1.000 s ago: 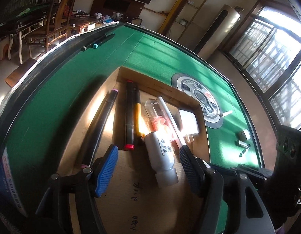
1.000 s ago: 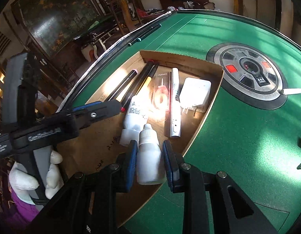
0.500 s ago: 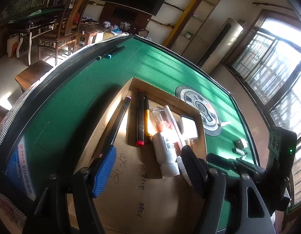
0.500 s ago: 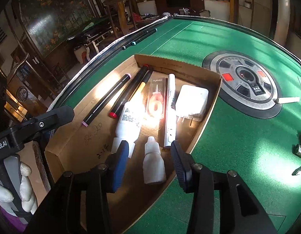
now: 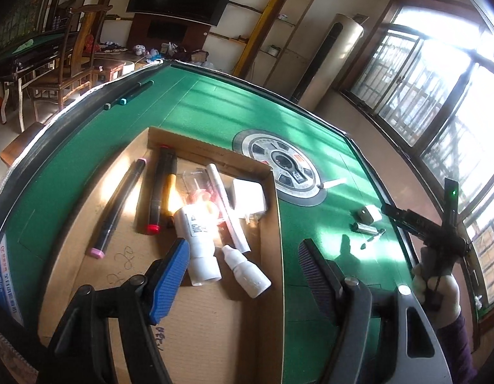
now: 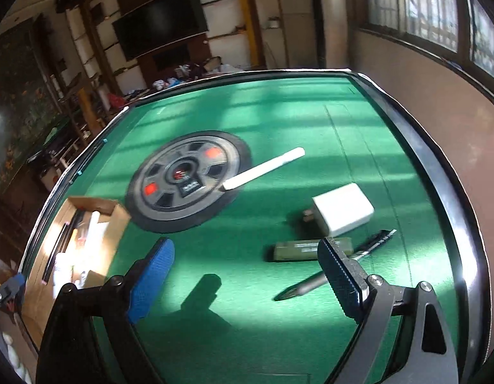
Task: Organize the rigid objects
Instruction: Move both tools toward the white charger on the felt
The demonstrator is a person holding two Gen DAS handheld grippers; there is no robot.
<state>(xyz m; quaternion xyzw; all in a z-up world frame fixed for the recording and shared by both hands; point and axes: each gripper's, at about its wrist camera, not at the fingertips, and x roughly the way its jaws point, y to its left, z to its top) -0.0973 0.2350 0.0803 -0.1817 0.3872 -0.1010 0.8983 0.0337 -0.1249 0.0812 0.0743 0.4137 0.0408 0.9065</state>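
Observation:
A cardboard tray (image 5: 199,320) on the green felt holds two long markers (image 5: 119,208), a white bottle (image 5: 199,240), a small dropper bottle (image 5: 247,272), a white pen and a white charger (image 5: 248,195). My left gripper (image 5: 243,275) hovers open above the tray's near end, over the dropper bottle and not touching it. My right gripper (image 6: 247,265) is over bare felt, jaws opening with nothing between them. Just beyond it lie an olive stick (image 6: 298,249), a dark pen (image 6: 298,289), a white charger (image 6: 343,209) and a white marker (image 6: 263,168).
A round grey dial (image 6: 186,179) is set in the middle of the table. Two more markers (image 5: 128,96) lie along the far left rail. A gloved hand (image 5: 435,275) holds the right gripper's handle at the table's right edge. Chairs and shelves stand beyond.
The right gripper let go of the dropper bottle, which now lies in the tray, then opened wide and swung right to the loose items on the felt. The left gripper drew back a little.

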